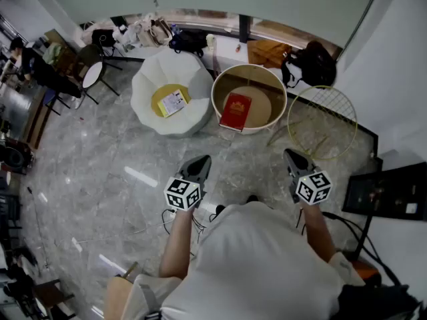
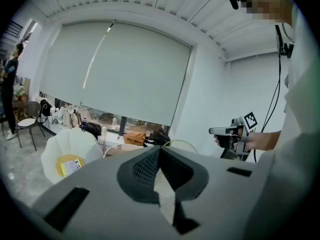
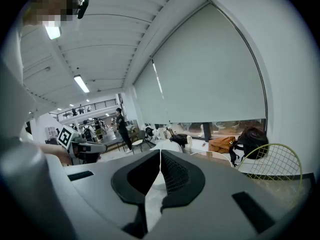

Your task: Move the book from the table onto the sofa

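Observation:
A red book (image 1: 235,111) lies on the round beige table (image 1: 267,80), near its front left rim. Left of the table stands the white petal-shaped sofa (image 1: 147,85), also in the left gripper view (image 2: 55,151); it holds a yellow cushion (image 1: 160,95) with a white booklet (image 1: 174,103) on it. My left gripper (image 1: 202,160) hangs over the floor in front of the sofa and table, well short of the book. Its jaws are shut and empty (image 2: 160,149). My right gripper (image 1: 291,153) hovers to the right, in front of the table, also shut on nothing (image 3: 160,151).
A yellow wire side table (image 1: 322,122) stands right of the round table. A black backpack (image 1: 313,62) and an orange bag (image 1: 268,52) rest on the window ledge behind. A black stand (image 1: 390,192) is at the right, chairs (image 1: 93,75) at the far left.

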Available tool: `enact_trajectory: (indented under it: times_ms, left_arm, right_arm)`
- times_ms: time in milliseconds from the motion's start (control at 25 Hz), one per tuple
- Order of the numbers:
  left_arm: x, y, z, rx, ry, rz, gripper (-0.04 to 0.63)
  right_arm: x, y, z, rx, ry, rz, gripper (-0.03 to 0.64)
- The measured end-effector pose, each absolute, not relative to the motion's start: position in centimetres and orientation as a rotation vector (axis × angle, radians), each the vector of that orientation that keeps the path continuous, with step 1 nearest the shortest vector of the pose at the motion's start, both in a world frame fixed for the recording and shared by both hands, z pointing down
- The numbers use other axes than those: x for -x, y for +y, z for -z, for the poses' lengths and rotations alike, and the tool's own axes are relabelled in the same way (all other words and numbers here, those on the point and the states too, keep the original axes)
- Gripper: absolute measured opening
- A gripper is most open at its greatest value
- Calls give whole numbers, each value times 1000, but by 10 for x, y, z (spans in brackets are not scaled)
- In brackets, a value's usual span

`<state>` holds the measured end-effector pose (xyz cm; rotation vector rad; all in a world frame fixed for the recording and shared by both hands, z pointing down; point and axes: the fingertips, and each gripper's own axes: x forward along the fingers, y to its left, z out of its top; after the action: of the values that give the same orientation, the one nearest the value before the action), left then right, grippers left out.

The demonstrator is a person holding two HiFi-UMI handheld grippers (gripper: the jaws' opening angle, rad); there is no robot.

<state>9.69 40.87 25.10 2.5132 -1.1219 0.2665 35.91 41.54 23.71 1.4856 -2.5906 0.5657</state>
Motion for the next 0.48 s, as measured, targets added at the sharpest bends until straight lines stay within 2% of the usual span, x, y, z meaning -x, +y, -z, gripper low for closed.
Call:
enact_trajectory:
  times_ms: [480]
  left_arm:
    - [-118, 413, -257, -2500, -1133, -279, 2]
  right_arm:
    - [-379, 415, -239, -1462, -2603, -566, 35]
